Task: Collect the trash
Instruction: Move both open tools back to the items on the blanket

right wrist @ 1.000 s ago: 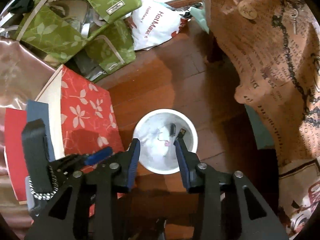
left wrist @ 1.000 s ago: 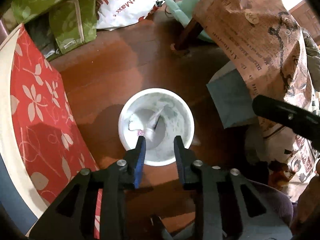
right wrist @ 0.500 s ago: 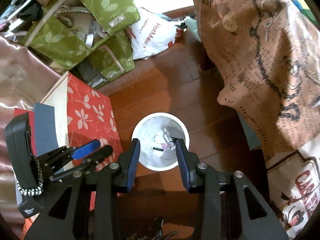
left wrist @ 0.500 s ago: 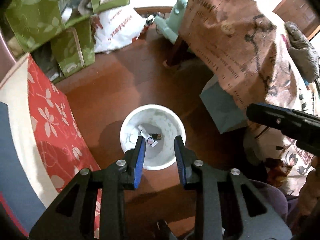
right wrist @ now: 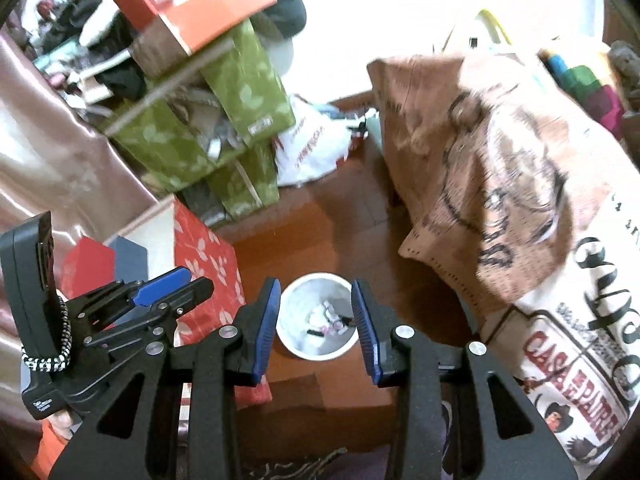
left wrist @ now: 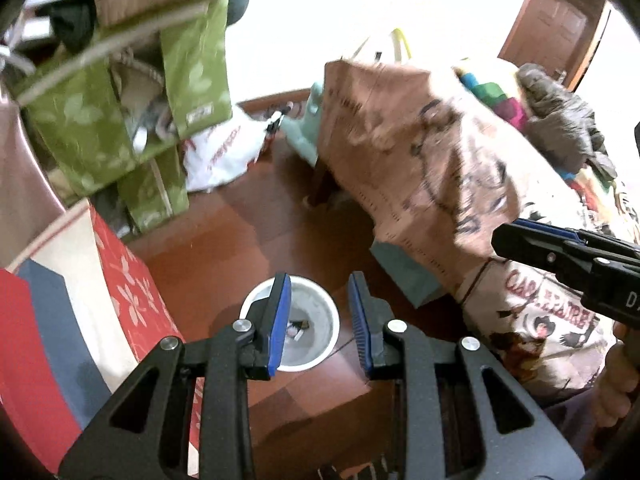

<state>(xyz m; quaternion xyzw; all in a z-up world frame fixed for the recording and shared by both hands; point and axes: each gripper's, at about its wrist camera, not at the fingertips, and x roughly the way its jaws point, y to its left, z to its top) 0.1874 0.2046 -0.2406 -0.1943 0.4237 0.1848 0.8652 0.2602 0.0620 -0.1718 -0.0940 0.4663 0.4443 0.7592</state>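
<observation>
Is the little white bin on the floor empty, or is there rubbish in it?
Not empty. The white bin stands upright on the wooden floor, and small white scraps and a dark bit lie at its bottom; most of it is unfilled.

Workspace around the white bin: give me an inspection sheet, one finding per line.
Surface: reddish wooden floor.
Job's things: white bin upright on the floor, scraps of trash inside.
Clutter: green leaf-print bags, white plastic bag, red floral box.
Grippers: left gripper and right gripper both open, empty, above the bin.
Cables: nothing seen.
Surroundings: printed cloth draped at right; a door beyond.
</observation>
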